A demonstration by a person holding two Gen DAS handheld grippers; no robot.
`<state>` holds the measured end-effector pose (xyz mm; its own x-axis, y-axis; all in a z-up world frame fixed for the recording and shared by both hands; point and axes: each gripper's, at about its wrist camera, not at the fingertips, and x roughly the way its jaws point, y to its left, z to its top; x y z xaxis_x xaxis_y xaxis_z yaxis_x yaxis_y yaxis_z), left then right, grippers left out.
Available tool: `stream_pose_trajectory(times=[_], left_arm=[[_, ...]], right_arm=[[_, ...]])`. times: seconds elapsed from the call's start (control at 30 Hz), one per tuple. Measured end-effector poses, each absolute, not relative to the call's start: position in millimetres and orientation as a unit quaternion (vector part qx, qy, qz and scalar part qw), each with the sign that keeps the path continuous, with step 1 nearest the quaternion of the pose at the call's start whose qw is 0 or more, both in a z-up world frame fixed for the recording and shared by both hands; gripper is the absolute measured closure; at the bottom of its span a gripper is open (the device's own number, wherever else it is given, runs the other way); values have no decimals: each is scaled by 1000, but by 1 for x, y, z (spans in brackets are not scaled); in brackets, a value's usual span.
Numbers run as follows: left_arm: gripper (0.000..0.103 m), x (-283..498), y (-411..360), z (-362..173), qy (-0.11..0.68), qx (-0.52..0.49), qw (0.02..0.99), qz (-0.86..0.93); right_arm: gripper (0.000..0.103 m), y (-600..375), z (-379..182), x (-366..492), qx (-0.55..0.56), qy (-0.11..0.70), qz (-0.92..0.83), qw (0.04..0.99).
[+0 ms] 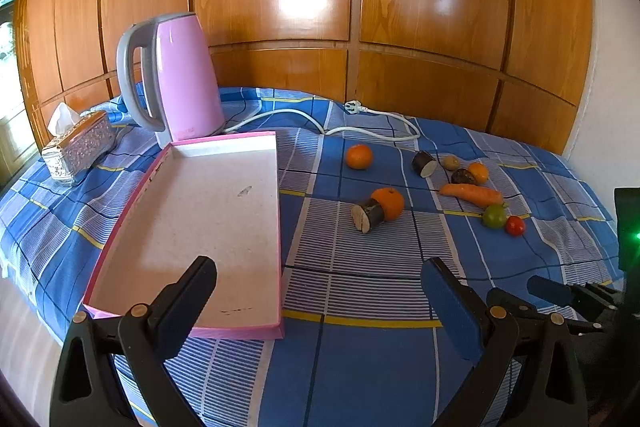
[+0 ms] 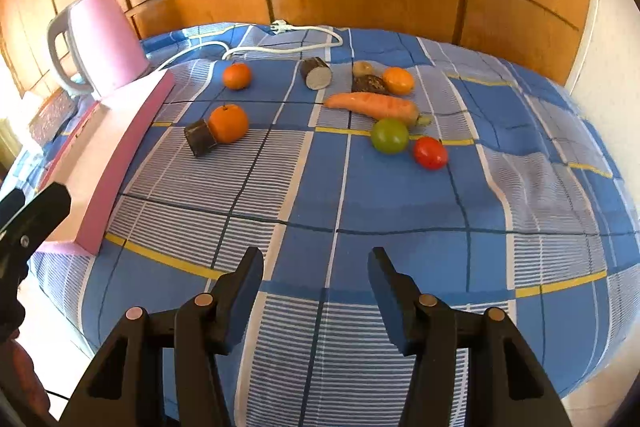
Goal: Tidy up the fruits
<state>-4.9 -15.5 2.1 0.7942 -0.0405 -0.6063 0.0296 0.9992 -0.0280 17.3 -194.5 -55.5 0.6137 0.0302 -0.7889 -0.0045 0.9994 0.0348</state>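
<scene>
Left: tissue box (image 1: 78, 145), pink kettle (image 1: 180, 75), pink tray (image 1: 200, 227) on the blue checked cloth (image 1: 360, 367). Left tongs (image 1: 320, 291) apart, holding nothing, over the tray's near right corner. Fruit right of tray: orange (image 2: 228, 123) touching a dark cut chunk (image 2: 200, 138), mandarin (image 2: 237, 75), carrot (image 2: 372, 105), green fruit (image 2: 389, 135) beside tomato (image 2: 430, 152). Right tongs (image 2: 316, 281) apart, holding nothing, well short of the fruit.

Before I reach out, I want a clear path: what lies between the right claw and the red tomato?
Only bare checked cloth, as the right wrist view shows.
</scene>
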Motion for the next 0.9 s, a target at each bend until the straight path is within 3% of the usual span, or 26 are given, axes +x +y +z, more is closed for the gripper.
stream_pose_trajectory(times=[0.5, 0.7, 0.9], left_arm=[[1, 0, -21, -2, 330, -9, 943, -35], [23, 16, -23, -11, 356, -6, 932, -63], [47, 34, -29, -19, 388, -12, 916, -101]], right_arm=[[55, -203, -56, 15, 26, 444, 6, 896], [62, -214, -61, 25, 37, 450, -3, 892], [63, -229, -63, 32, 53, 452, -10, 890]])
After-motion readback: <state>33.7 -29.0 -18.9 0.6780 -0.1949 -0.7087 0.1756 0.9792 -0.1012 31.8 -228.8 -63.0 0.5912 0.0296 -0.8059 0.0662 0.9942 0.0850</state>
